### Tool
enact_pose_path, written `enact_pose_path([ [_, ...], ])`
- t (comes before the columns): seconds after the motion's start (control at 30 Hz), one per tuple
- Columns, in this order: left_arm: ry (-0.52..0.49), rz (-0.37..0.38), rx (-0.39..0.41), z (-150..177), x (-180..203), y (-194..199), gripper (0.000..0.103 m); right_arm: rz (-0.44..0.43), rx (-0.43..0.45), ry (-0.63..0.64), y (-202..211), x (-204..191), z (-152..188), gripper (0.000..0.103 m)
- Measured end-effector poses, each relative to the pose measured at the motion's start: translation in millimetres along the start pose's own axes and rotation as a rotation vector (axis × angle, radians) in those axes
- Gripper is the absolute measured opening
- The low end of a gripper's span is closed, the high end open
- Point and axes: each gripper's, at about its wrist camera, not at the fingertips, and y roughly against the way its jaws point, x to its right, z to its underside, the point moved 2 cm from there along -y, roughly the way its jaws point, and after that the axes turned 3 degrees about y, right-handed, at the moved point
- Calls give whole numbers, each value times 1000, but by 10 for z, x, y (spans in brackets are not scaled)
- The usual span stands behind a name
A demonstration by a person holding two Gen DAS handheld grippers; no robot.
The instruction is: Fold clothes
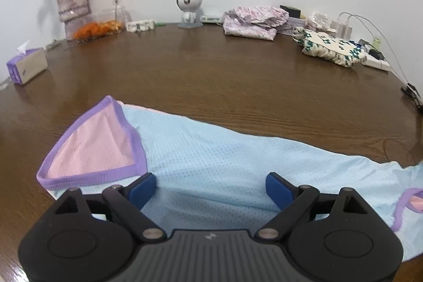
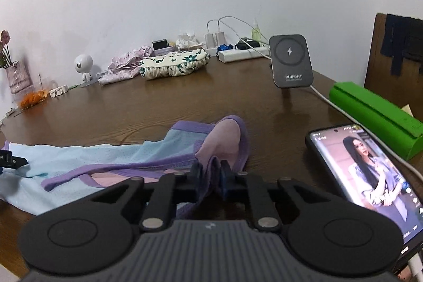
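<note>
Blue mesh garment lies between the left gripper's spread fingers; right gripper's fingers pinch its purple trim.

Soft, even indoor light, slightly dim, pale sheen on the wooden table, faint shadows on the wall behind the flower vase, lit phone screen glowing, strong fisheye curvature, dark vignetted corners, mild softness throughout

Shiny brown wood table; soft holey mesh cloth shirt; maybe matt plastic on left gripper.
</note>
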Motion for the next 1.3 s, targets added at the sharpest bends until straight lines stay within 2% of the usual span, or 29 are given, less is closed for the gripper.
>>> enact_pose_path([
  [0.1, 41, 39, 24, -8, -93, 133, 88, -35, 75, 43, 106, -82, -120, 9],
  [0.17, 87, 59, 53, -34, -219, 244, 88, -81, 145, 107, 214, -236, -235, 9],
  [0.23, 134, 79, 82, -60, -346, 354, 88, -154, 180, 168, 302, -495, -333, 9],
  [0.37, 222, 119, 101, -51, -570, 478, 89, -354, 136, 287, 227, -1227, -364, 9],
  [0.43, 207, 125, 106, -5, -597, 523, 89, -400, 63, 317, 59, -1562, -319, 9],
  [0.5, 178, 113, 107, 54, -612, 549, 89, -428, 57, 318, 80, -1592, -334, 12],
  [0.6, 147, 93, 99, 120, -653, 557, 89, -469, 57, 317, 137, -1597, -365, 41],
  [0.67, 159, 82, 92, 129, -721, 520, 89, -497, 56, 316, 176, -1601, -386, 73],
  [0.7, 174, 77, 88, 124, -759, 496, 89, -510, 56, 315, 195, -1602, -396, 76],
  [0.83, 208, 72, 82, 113, -861, 438, 89, -565, 56, 313, 272, -1609, -437, 73],
  [0.9, 207, 68, 80, 111, -856, 419, 89, -510, 73, 262, 271, -1372, -589, 66],
  [1.0, 206, 68, 77, 94, -803, 409, 89, -443, -3, 175, -40, -1111, -672, 59],
  [1.07, 209, 86, 83, 62, -731, 445, 89, -483, -121, 136, -278, -1065, -583, 45],
  [1.1, 202, 108, 93, 41, -666, 475, 89, -519, -169, 128, -360, -1071, -523, 42],
  [1.13, 181, 160, 107, 17, -562, 506, 89, -556, -217, 120, -441, -1077, -463, 39],
  [1.17, 160, 213, 118, -7, -458, 533, 89, -575, -213, 130, -412, -1074, -436, 39],
  [1.23, 116, 332, 92, -42, -234, 523, 89, -596, -167, 156, -281, -1029, -431, 40],
  [1.3, 62, 419, 58, -69, -25, 482, 89, -598, -103, 172, -99, -907, -477, 47],
])
